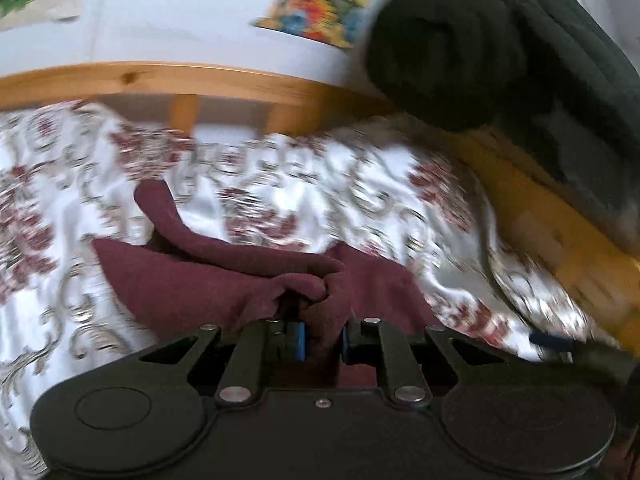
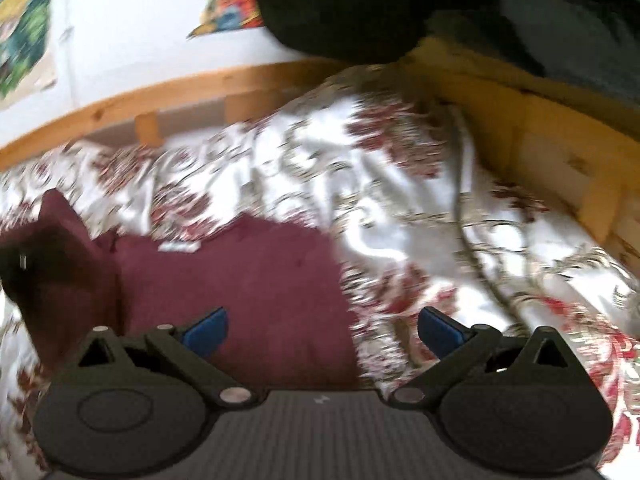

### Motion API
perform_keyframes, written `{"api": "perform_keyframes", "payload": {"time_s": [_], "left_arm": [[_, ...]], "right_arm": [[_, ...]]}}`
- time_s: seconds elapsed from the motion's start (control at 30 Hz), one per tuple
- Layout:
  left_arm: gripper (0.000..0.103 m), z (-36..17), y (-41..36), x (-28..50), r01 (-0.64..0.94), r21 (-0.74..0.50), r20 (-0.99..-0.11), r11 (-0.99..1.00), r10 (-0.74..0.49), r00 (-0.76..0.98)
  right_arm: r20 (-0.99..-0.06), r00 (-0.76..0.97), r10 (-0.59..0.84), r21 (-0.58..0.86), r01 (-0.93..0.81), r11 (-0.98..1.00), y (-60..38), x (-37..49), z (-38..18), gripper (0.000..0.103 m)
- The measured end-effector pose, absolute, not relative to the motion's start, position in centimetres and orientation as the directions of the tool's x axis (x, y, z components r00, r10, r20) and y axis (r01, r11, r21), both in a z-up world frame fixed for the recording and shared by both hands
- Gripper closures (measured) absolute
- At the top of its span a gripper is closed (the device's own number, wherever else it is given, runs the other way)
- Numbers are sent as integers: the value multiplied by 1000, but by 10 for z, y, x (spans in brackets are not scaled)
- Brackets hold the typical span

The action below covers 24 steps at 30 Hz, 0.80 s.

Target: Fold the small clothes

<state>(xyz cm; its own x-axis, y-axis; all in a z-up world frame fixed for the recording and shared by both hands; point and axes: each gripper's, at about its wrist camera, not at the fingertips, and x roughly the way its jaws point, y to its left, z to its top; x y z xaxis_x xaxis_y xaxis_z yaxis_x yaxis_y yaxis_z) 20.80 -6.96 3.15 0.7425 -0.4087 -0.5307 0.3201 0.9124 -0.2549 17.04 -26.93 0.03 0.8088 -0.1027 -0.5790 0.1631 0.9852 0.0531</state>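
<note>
left gripper (image 1: 324, 334) is clenched on a bunched fold of the maroon garment (image 1: 192, 280), the cloth pinched between its blue pads and pulled up off the rest of the piece. right gripper (image 2: 323, 334) is released, its blue fingers (image 2: 206, 334) spread wide with nothing between them, hovering over the near edge of the same garment.

going from large to small: the bed (image 1: 280, 184) fills both views, covered by a shiny white bedspread with dark red flowers and grey scrolls. a wooden bed frame (image 1: 160, 80) runs along its far side against a white wall. a big dark rolled blanket or cushion (image 1: 448, 52) sits on the frame at the far right corner. the maroon garment lies on the bedspread in front of both grippers, partly flat, one sleeve-like strip angled away. a small white label (image 2: 178, 247) shows on its flat part. both views are blurred.
</note>
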Motion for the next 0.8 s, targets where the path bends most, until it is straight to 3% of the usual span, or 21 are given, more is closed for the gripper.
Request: {"api": "perform_keyframes", "payload": {"time_s": [0.33, 0.63, 0.8], "left_arm": [[87, 6, -136, 179, 548, -116, -613, 828, -494, 616], [85, -11, -136, 174, 568, -120, -620, 814, -508, 598], [76, -9, -136, 170, 581, -127, -604, 804, -527, 598]], "right_arm": [[-580, 801, -146, 161, 288, 944, -323, 169, 1, 0], [-596, 791, -138, 183, 301, 936, -325, 169, -3, 0], [-605, 785, -132, 194, 306, 932, -326, 171, -5, 0]]}}
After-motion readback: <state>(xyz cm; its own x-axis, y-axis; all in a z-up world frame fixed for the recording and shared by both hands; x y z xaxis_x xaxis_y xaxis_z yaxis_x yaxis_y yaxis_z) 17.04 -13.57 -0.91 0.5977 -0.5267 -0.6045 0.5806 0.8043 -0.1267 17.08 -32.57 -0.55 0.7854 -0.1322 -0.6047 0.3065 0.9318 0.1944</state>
